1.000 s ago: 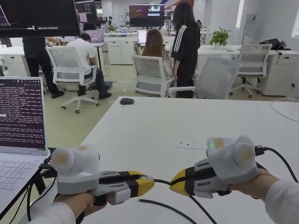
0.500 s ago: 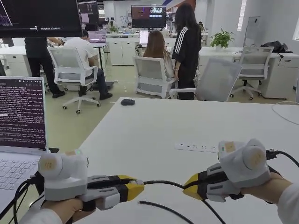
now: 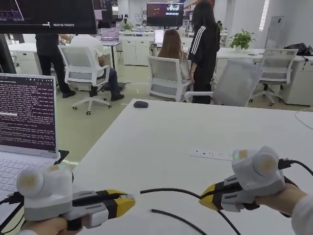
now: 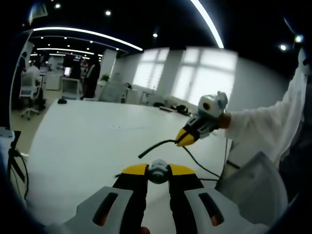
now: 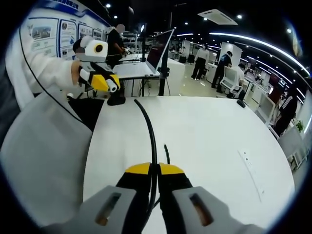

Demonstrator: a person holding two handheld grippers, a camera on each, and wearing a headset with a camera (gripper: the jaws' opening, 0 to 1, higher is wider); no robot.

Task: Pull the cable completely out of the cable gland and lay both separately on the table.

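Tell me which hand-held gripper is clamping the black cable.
The right hand-held gripper: the black cable runs out between its shut jaws. The left hand-held gripper grips the cable gland instead, with the cable's end free of it.

R gripper (image 5: 154, 169) jaws clamp cable (image 5: 150, 131); L gripper (image 5: 110, 84) holds gland (image 5: 114, 87), well apart.

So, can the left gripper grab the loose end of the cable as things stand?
Probably not. The way to the cable end is open air, but the left gripper has its jaws shut on the cable gland.
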